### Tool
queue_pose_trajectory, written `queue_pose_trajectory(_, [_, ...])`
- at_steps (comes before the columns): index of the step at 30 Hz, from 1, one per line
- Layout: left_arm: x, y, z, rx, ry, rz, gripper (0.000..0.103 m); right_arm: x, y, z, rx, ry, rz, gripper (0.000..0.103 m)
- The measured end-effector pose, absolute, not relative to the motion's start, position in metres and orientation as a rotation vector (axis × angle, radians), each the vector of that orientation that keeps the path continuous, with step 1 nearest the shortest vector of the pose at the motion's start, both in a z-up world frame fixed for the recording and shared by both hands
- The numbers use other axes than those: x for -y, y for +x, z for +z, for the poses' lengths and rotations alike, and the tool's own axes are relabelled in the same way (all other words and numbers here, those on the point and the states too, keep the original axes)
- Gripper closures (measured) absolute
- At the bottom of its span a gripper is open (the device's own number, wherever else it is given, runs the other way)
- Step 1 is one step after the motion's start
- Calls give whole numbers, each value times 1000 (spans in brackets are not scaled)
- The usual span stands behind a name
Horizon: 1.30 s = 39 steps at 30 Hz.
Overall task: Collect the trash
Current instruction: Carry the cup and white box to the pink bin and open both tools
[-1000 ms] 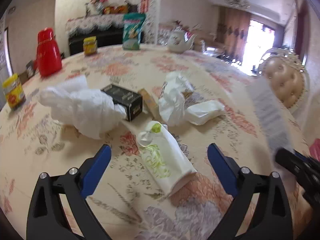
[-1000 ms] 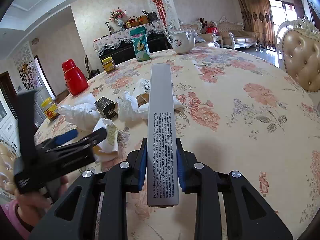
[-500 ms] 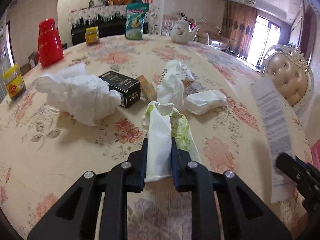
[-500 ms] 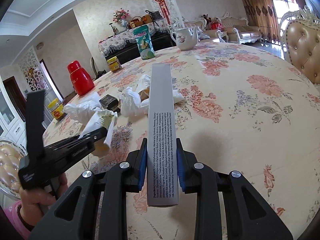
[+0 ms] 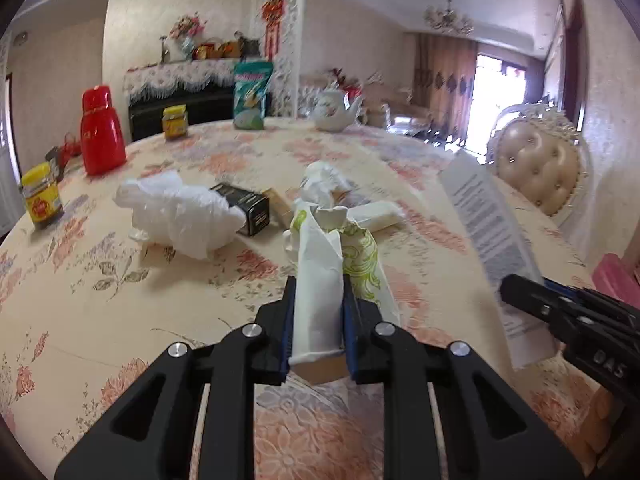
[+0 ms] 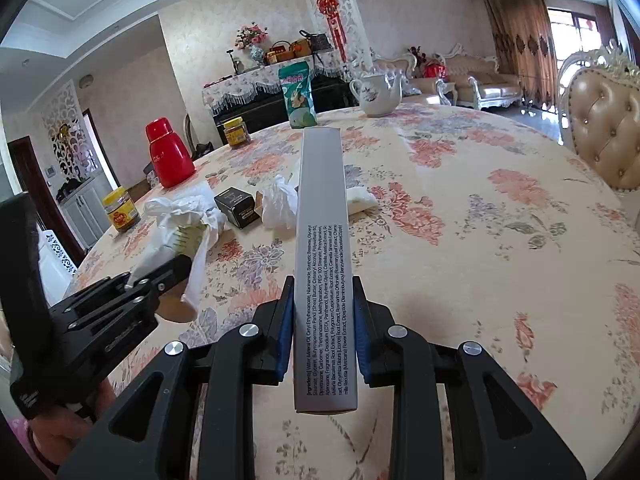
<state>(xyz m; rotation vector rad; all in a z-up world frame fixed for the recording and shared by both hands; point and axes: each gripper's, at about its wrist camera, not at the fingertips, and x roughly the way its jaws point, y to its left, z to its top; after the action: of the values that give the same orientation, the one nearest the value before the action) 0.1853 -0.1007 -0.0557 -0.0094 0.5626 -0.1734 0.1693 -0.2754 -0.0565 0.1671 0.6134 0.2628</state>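
Above the floral table (image 6: 480, 220), the left gripper (image 5: 318, 320) pinches a paper wrapper (image 5: 320, 280), its base hidden; the right gripper (image 6: 323, 320) clamps a long grey carton (image 6: 322, 240) pointing lengthwise forward.

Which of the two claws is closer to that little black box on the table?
Left. The left gripper, shut on a paper wrapper, sits just short of the black box. The right gripper, holding a long grey carton, is farther back and off to the box's right.
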Motion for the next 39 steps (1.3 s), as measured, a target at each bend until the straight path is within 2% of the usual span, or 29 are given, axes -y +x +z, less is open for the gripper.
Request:
queue_pose_trajectory(11, [131,153,-37,-457,32,-291,83,296,140,-43,-549,157,153,76])
queue_pose_trajectory(21, [188,160,-27,-417,59,-444,83,350,112,-32,-459,183,-3,76])
queue_pose_trajectory(39, [399,148,-28,-382,131,-900,82,529,23,-46,-422,308,-443,76])
